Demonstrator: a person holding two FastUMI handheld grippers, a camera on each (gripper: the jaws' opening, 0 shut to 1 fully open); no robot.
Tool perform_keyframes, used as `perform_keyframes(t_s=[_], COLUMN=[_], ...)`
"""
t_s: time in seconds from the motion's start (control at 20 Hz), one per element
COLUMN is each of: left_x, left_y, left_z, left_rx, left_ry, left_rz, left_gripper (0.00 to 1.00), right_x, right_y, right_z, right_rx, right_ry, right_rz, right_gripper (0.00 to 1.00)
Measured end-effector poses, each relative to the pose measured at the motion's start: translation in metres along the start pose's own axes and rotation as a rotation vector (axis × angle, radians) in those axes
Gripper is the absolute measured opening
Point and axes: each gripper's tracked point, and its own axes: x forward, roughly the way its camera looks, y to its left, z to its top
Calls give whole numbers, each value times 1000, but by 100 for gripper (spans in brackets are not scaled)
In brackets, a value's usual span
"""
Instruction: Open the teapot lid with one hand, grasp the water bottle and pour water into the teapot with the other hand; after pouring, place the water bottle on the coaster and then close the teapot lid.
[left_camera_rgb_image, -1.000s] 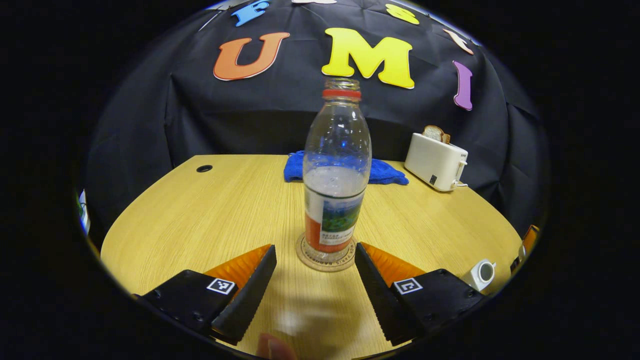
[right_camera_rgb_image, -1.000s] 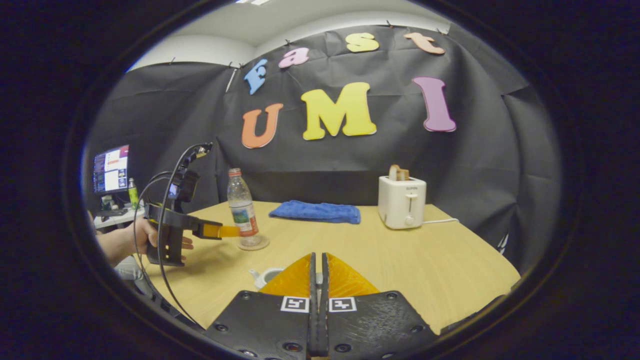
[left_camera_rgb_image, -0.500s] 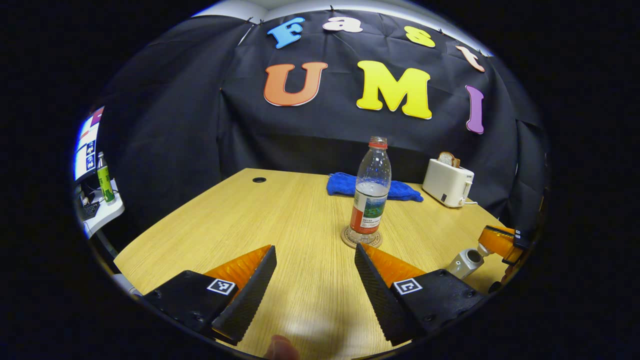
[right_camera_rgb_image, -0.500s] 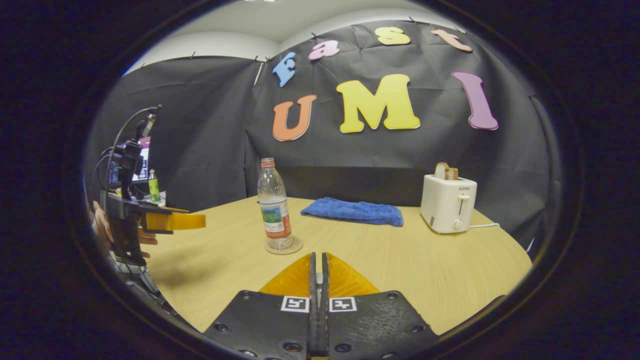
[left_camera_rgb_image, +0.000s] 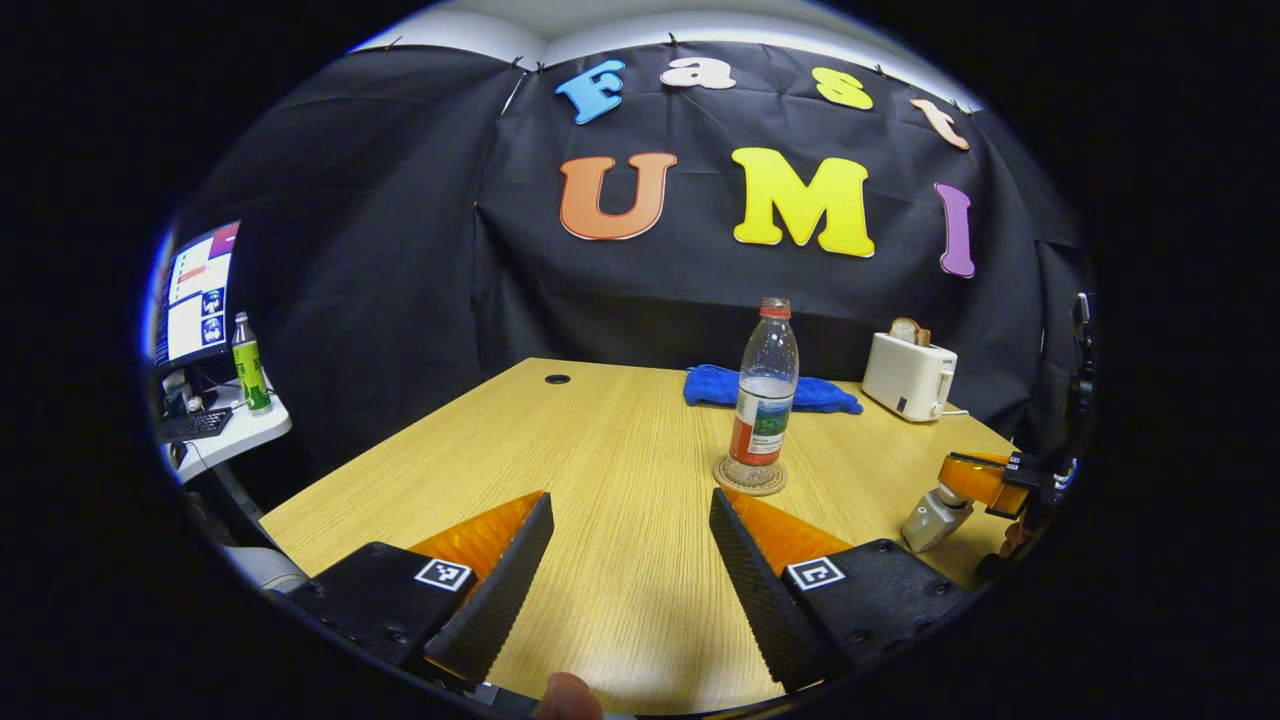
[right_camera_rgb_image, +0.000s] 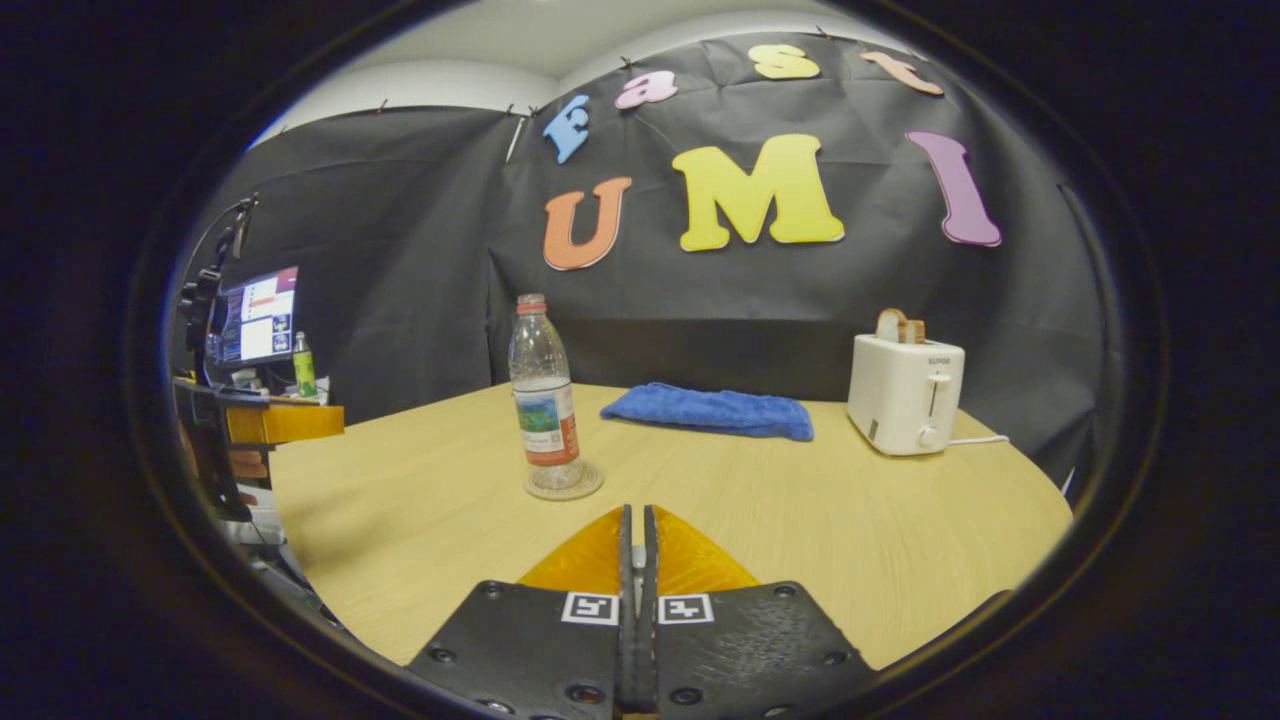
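Standing upright on a round coaster (left_camera_rgb_image: 750, 477) toward the middle of the wood-grain counter (left_camera_rgb_image: 600, 450), the water bottle (left_camera_rgb_image: 765, 392) is clear plastic with a red neck ring, no cap, a printed label and water up to about its middle. In the left gripper view it lies beyond the left gripper (left_camera_rgb_image: 630, 560), a little right of the gap, untouched; that gripper's fingers (left_camera_rgb_image: 500, 590) are spread wide apart with nothing between them, their inner faces ribbed.

At the right edge of that view the right gripper (left_camera_rgb_image: 985, 480) hangs over the small white teapot (left_camera_rgb_image: 930, 518), which sits near the counter's right side; whether its lid is on cannot be told. In the right gripper view the right gripper's two fingers meet in a thin seam; a small pale bit shows in that seam, too little to tell whether anything is pinched. The bottle there stands farther off and left of the fingers.

Beyond the bottle lies a folded blue terry cloth (right_camera_rgb_image: 710, 410), soft and nubby. To its right is a boxy white toaster (right_camera_rgb_image: 905, 393) with a slice of bread standing in its slot. Far left, a monitor (left_camera_rgb_image: 195, 295) and a green bottle (left_camera_rgb_image: 248, 362) sit on a side desk.
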Motion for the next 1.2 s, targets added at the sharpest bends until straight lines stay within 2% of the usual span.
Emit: perform_keyframes(t_s=[0.75,0.95,1.0,1.05,1.1,1.2], left_x=[-13,-21,-24,-25,-28,-33], left_y=[-8,-19,-22,-24,-27,-38], left_z=[17,21,22,25,29,42], left_rx=[-1,-27,-24,-15,-3,12], left_ry=[-46,-48,-53,-65,-82,-126], left_rz=[-7,-20,-22,-18,-15,-18], left_gripper=[99,98,98,98,98,98], right_x=[-1,-8,-12,-16,-22,-34], right_y=[-1,-2,-4,-7,-11,-28], right_z=[-10,2,8,15,20,33], right_rx=[2,22,34,46,54,67], right_ry=[-5,-47,-62,-78,-90,-110], right_rz=[-43,-65,-79,-95,-118,-188], right_gripper=[2,23,44,57,77,98])
